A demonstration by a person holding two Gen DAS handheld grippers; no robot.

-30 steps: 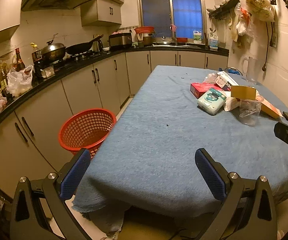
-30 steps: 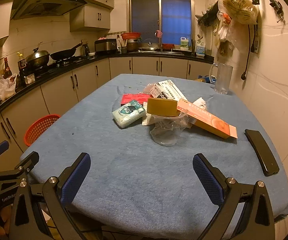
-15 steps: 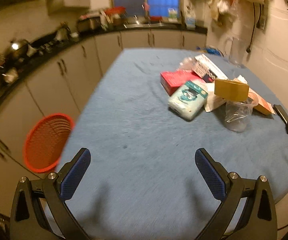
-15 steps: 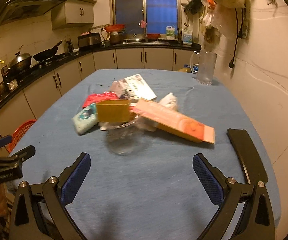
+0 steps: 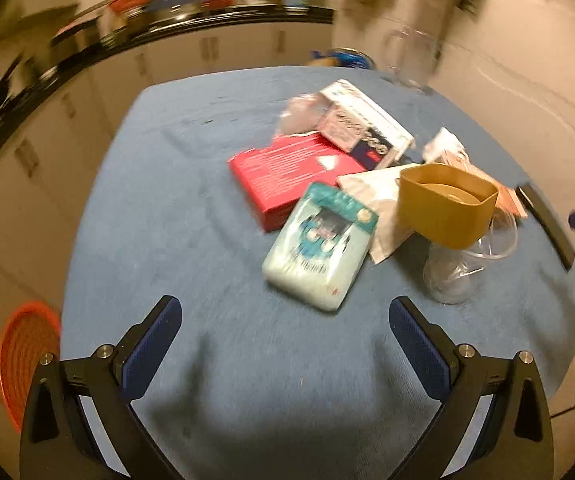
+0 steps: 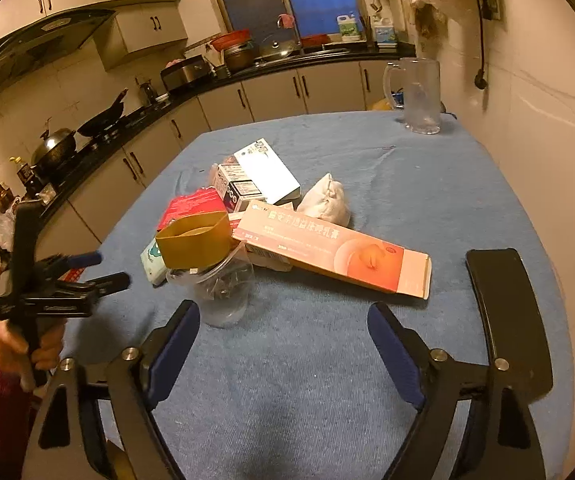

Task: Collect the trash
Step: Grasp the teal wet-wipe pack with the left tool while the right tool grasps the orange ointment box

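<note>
Right wrist view: the right claw (image 6: 283, 344) hangs spread and empty over the near edge of the blue-clothed worktop (image 6: 427, 168). Just ahead and left of it stands a crumpled clear plastic cup (image 6: 223, 292) with a tan cardboard band (image 6: 193, 242) perched on its rim; nothing else shows inside. Beyond lies a long pink carton (image 6: 333, 256), its long axis running left to right, then a white wad (image 6: 325, 200) and small boxes. The left claw (image 5: 285, 344), also spread and empty, faces a pale green tissue pack (image 5: 321, 246) directly ahead. An orange mesh basket (image 5: 25, 364) sits on the floor off the worktop's left edge, contents unclear. The right claw seems nearer the cup.
</note>
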